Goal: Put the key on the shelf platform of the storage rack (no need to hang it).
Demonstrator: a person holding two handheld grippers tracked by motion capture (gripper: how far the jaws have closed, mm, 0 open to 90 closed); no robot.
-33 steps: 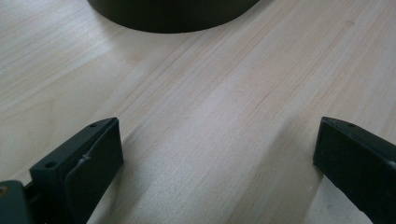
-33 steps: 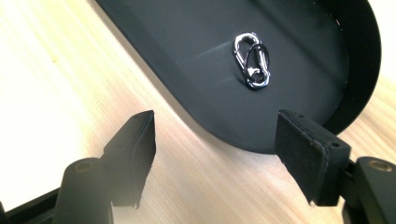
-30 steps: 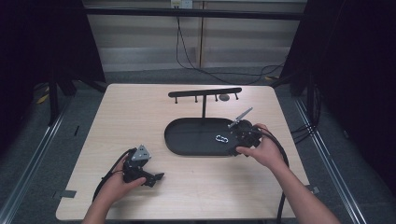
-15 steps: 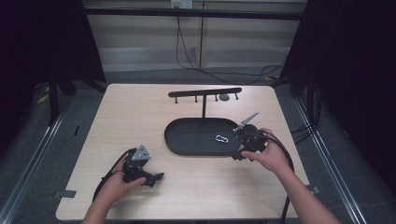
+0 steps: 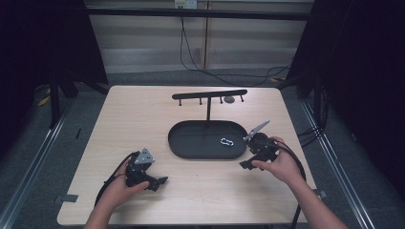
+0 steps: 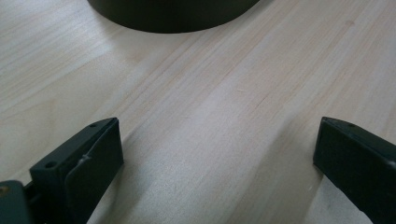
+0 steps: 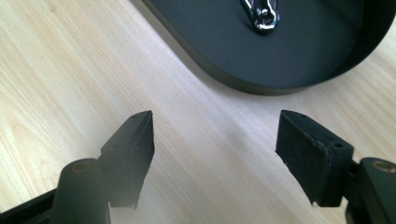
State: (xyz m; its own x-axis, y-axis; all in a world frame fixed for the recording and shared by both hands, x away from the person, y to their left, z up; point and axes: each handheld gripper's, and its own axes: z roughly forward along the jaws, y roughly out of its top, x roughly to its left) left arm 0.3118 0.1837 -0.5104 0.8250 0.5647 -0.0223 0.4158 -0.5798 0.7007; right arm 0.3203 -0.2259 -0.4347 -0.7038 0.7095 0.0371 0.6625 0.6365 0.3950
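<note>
My right gripper point(image 5: 248, 163) hovers beside the black tray point(image 5: 191, 148) holding a metal clip point(image 5: 226, 142), fingers apart, empty; left gripper point(image 5: 160, 182) fingers apart over the table point(image 5: 143, 114).

A lab-style recording booth: a pale wooden table point(image 5: 143, 119) ringed by black curtains point(image 5: 363, 71), metal floor rails point(image 5: 28, 162) at its sides, loose cables point(image 5: 191, 52) hanging down the bare back wall point(image 5: 143, 43).

Dim, dark-edged high view; bright gripper views with soft shadows.
</note>
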